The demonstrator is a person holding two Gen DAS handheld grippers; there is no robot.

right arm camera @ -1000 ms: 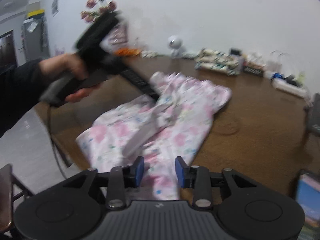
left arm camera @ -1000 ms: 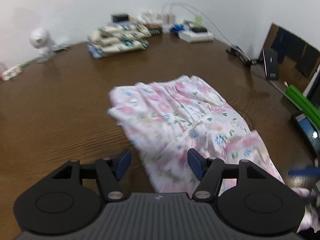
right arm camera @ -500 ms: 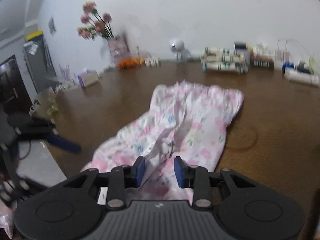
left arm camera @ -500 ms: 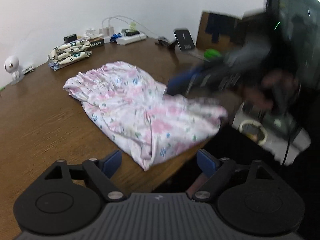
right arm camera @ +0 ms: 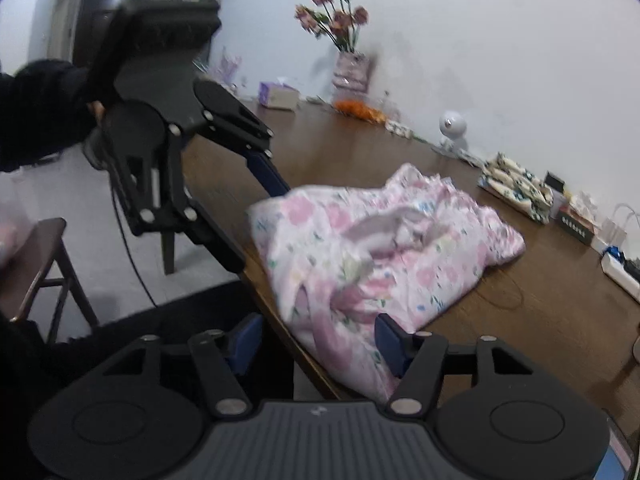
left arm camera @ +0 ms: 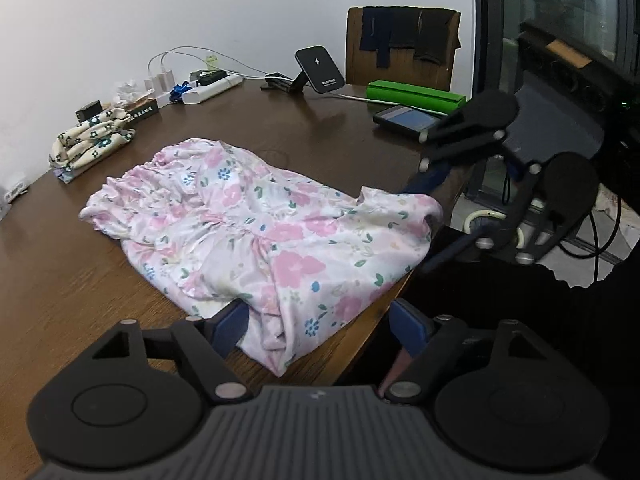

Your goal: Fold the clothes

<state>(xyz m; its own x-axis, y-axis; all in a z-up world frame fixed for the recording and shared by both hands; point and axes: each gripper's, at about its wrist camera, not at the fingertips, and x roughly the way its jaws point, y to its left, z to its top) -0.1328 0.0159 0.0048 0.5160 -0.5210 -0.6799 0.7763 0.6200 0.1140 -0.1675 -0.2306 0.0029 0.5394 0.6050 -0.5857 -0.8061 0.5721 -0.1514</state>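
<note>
Blue pads of the left gripper stand wide apart and are closing; the near corner of the pink floral garment lies between them, left pad touching the cloth edge, right pad clear of it and past the table edge. No pinch on the fabric there.

Right gripper: blue pads moderately apart and opening. A fold of the same garment hangs between them at the table's near edge; right pad lies against the cloth, left pad is off it, over the dark gap beside the table. Not clamped.

Each gripper shows in the other's view: the right one at the garment's far-right corner, the left one with one finger reaching the cloth's left edge. A dark sleeve holds the left gripper's handle.

Garment: crumpled, partly doubled over, gathered waistband end toward the far left, lying on the brown wood-grain table, near end draped to the table edge.

Further out on the table:
- folded cream cloth with dark flowers, far left, well apart from the garment
- white power strip with plugs and cables by the wall
- black square charging stand
- green oblong box with a phone just beside it
- small white round camera
- vase of pink flowers

Wooden chair with dark clothes over its back stands beyond the table.
</note>
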